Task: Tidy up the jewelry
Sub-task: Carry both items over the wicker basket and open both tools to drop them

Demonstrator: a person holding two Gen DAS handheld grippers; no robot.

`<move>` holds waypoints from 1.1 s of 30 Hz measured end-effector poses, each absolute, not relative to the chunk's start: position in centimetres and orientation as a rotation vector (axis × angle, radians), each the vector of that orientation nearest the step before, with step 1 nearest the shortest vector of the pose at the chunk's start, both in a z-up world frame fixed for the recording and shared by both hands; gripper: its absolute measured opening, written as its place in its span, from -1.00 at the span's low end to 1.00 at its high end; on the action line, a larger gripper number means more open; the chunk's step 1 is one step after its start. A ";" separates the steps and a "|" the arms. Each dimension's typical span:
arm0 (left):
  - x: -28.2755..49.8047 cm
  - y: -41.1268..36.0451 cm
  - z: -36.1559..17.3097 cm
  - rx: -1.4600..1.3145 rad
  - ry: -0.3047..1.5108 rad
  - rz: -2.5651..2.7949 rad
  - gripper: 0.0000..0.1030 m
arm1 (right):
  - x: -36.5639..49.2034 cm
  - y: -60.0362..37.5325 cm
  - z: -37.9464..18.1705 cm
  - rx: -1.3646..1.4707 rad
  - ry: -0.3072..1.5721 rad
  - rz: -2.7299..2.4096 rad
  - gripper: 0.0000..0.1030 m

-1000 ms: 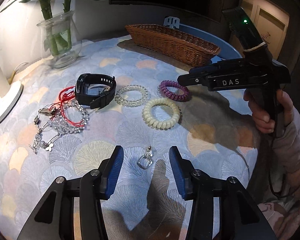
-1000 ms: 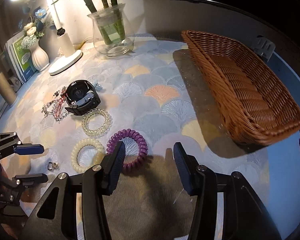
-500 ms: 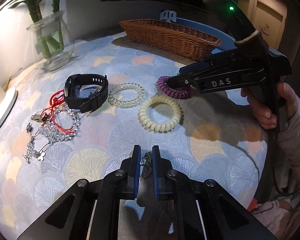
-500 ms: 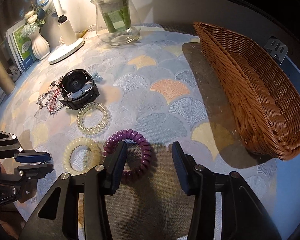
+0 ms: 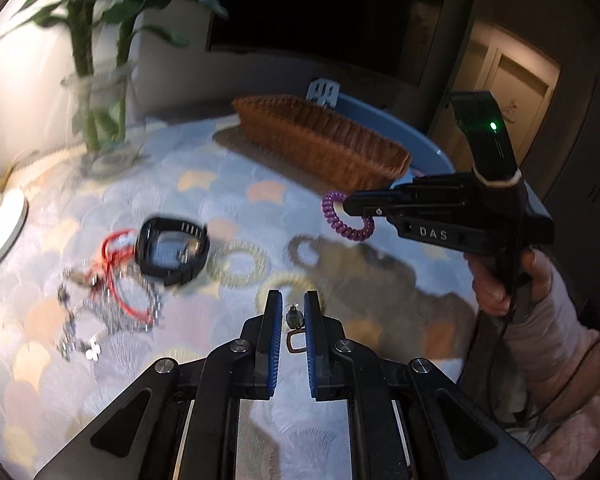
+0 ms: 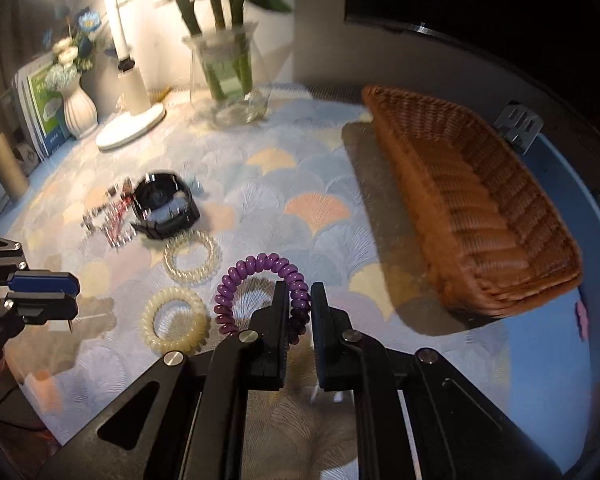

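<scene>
My left gripper (image 5: 293, 312) is shut on a small metal earring (image 5: 293, 330) and holds it above the table. My right gripper (image 6: 300, 300) is shut on a purple coil bracelet (image 6: 244, 274), lifted off the cloth; the bracelet also shows in the left wrist view (image 5: 346, 222). A cream coil bracelet (image 6: 175, 320), a clear coil bracelet (image 6: 193, 257), a black watch (image 6: 165, 206) and a tangle of bead and red-cord bracelets (image 5: 112, 296) lie on the cloth. A brown wicker basket (image 6: 476, 212) stands at the far right.
A glass vase with bamboo (image 6: 228, 76), a white lamp base (image 6: 130, 126), a white flower vase (image 6: 76, 108) and a cylinder (image 6: 6, 168) stand along the back left. The blue table edge (image 6: 596, 240) runs behind the basket.
My right gripper shut on the purple coil bracelet and lifted it. My left gripper, which shut on the earring half a second ago, rose with it.
</scene>
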State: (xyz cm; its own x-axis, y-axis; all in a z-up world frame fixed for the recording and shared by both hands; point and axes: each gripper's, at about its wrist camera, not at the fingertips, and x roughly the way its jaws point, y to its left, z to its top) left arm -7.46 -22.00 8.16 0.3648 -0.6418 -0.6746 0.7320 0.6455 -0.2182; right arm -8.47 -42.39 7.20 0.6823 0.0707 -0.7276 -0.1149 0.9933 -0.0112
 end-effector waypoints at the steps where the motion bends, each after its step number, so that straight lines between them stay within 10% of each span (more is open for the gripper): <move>1: -7.1 -22.4 9.0 0.126 0.798 -0.902 -0.79 | -8.8 -42.7 8.1 -0.050 0.796 0.096 -0.75; 14: 2.6 -36.2 17.0 0.111 0.755 -1.006 -0.79 | -5.7 -56.4 12.2 0.218 0.779 -0.183 -0.75; 33: 12.7 -48.9 5.9 0.062 1.070 -0.915 -0.79 | 1.8 -59.0 5.7 0.221 1.103 -0.229 -0.75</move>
State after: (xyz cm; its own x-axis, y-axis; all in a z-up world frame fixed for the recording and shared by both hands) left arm 12.69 -48.87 5.90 0.1625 -0.6129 -0.7733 0.6688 0.6446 -0.3703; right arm 1.79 -59.01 5.66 0.4325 -0.0729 -0.8987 0.2910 0.9547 0.0626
